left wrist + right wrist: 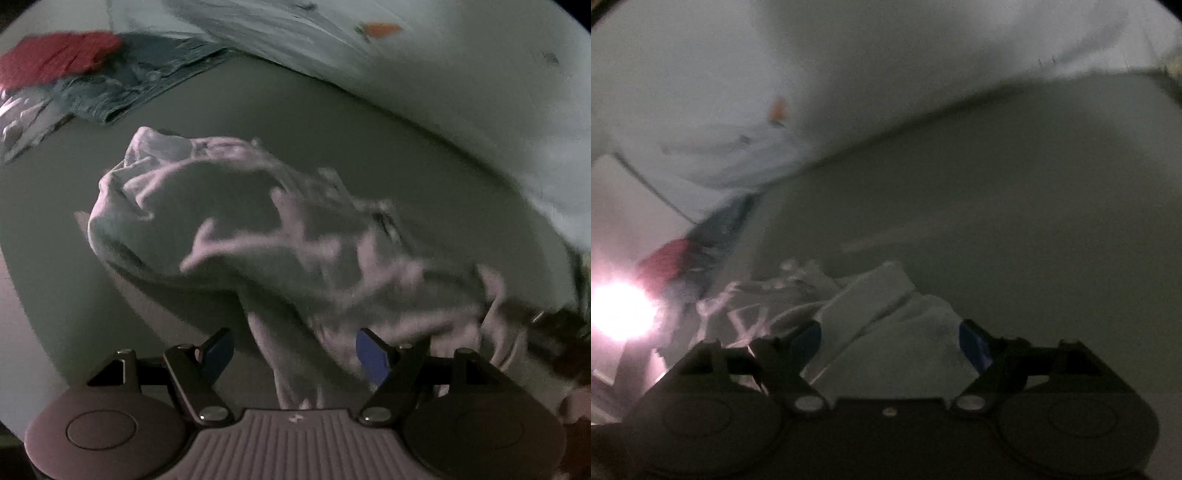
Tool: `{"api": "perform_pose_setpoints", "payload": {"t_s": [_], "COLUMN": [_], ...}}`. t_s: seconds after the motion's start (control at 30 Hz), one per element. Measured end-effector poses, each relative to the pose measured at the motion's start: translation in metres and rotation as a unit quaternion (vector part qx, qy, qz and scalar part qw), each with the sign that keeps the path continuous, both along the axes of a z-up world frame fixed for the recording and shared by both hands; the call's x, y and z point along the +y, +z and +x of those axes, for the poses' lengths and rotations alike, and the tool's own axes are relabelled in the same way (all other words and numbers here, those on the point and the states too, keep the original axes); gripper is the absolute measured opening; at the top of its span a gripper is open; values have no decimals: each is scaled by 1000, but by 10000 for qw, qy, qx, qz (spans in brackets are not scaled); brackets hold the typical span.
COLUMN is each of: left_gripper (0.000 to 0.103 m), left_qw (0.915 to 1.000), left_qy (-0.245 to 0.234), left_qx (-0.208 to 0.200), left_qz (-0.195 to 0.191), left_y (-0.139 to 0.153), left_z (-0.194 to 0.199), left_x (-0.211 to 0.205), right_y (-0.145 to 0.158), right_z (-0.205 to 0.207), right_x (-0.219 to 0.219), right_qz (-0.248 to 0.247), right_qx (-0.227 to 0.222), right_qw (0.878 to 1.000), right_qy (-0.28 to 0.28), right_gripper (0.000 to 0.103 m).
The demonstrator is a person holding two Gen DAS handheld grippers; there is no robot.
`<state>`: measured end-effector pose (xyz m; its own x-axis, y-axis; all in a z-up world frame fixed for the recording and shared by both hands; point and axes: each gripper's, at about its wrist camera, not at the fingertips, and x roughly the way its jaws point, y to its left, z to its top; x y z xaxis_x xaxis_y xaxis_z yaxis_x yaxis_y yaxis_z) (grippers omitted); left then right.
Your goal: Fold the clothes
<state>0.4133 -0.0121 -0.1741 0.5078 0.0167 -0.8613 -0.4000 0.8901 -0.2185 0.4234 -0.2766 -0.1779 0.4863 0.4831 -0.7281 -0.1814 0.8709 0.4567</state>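
1. Looking through the left view, the left gripper stands wide over a crumpled pale garment on the grey surface; a strip hangs between its fingers ungripped. Closing there risks catching one layer.
2. Only the right view shows the right gripper wide over a flatter corner, plus a glaring lamp.

A dull grey-green tabletop carries everything. A crumpled pale garment sprawls across its middle, and at the far left corner lies a heap of clothes: a red piece on a blue-grey one, with a pale cloth beside them.
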Motion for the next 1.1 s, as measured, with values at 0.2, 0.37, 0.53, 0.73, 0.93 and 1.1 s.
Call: {"api": "perform_pose_setpoints", "payload": {"t_s": [0.2, 0.37, 0.53, 0.73, 0.93, 1.1], "left_gripper": [77, 78, 77, 2, 0, 1], "left_qw": [9995, 9966, 9846, 9943, 9834, 9611], "left_qy": [158, 611, 551, 61, -651, -1104], "left_qx": [-61, 87, 10, -274, -1602, -2474], "left_qz": [-285, -549, -1661, -1033, 548, 545], "left_y": [-7, -29, -42, -36, 52, 108], "left_z": [25, 36, 36, 58, 99, 142], "left_x": [49, 97, 146, 148, 142, 131], "right_y": [-8, 0, -11, -25, 42, 120], "right_z": [19, 30, 52, 50, 10, -4], "right_x": [40, 44, 91, 130, 136, 117], "right_qz": [-639, -731, -2074, -2994, -3732, -4725], "right_qx": [224, 55, 100, 54, -1285, -2791], "right_qw": [9977, 9970, 9781, 9502, 9145, 8341], "right_qy": [25, -262, 115, 867, 890, 553], "right_gripper": [85, 85, 85, 43, 4, 4]}}
